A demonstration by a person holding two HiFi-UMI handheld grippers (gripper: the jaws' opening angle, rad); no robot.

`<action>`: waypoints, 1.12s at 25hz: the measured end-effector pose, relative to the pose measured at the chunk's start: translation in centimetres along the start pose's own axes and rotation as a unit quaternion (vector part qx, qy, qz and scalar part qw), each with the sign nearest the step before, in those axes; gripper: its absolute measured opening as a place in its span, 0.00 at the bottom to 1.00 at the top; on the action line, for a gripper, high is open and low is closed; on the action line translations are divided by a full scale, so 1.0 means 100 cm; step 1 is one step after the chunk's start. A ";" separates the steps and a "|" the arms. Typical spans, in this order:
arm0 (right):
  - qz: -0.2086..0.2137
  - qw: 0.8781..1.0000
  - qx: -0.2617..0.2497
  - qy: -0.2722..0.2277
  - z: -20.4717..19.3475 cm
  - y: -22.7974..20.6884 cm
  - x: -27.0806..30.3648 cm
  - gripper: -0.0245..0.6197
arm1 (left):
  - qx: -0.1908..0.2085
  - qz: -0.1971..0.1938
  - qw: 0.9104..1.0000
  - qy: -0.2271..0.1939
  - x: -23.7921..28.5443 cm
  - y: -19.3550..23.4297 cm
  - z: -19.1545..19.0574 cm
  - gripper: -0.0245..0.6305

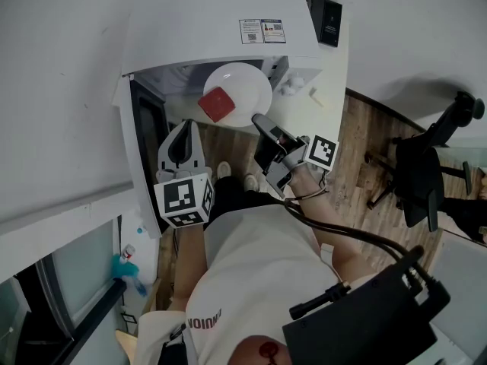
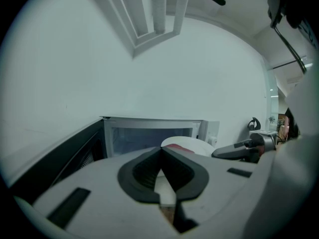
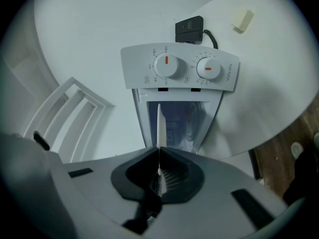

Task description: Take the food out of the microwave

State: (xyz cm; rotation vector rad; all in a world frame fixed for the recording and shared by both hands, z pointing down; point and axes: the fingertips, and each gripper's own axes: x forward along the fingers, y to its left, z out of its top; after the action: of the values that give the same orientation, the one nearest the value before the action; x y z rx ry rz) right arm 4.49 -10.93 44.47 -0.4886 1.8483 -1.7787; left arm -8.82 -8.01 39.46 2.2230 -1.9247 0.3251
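Closest in, the left gripper (image 2: 161,149) hangs by the person's side with its jaws pressed together and nothing between them. It points toward the open microwave (image 1: 221,29) and touches nothing.

Just ahead, the right gripper (image 3: 158,151) is doing the work. Its jaws are clamped on the near rim of the white plate (image 1: 243,82), and in the right gripper view that rim shows edge-on, a thin pale blade running straight up out of the pads. The plate is carried level in the air at the mouth of the microwave; from the head view most of it shows clear of the oven's top panel. On its left half sits the food (image 1: 217,103) — a flat red slab.

Behind the plate the cavity gapes open, and the door (image 1: 144,143) is swung wide on the left, dark on its inner face. Two dials (image 3: 166,65) with orange marks sit on the control panel, seen from the right gripper's side.

The microwave stands on a white desk (image 1: 331,67). A small cream piece (image 1: 316,95) lies on the desk just to the right of the oven, and a black box (image 1: 326,20) sits farther back, near the oven's rear corner.

Off to the right, well apart, a black office chair (image 1: 422,169) stands on the wooden floor (image 1: 358,150).
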 end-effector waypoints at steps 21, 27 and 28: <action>0.013 1.000 -0.007 0.013 0.000 0.020 -0.014 0.08 | -0.003 0.010 1.000 -0.007 -0.004 0.003 0.005 0.06; 0.018 1.000 -0.007 0.017 -0.001 0.026 -0.016 0.08 | -0.006 0.013 1.000 -0.007 -0.003 0.006 0.003 0.06; 0.019 1.000 -0.007 0.017 -0.001 0.027 -0.016 0.08 | -0.006 0.013 1.000 -0.007 -0.004 0.006 0.003 0.06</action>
State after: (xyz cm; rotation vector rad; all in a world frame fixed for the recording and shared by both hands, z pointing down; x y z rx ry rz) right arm 5.98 -9.68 41.99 -0.4277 1.8820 -1.7594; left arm -9.44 -7.85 39.04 2.1999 -1.9595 0.3004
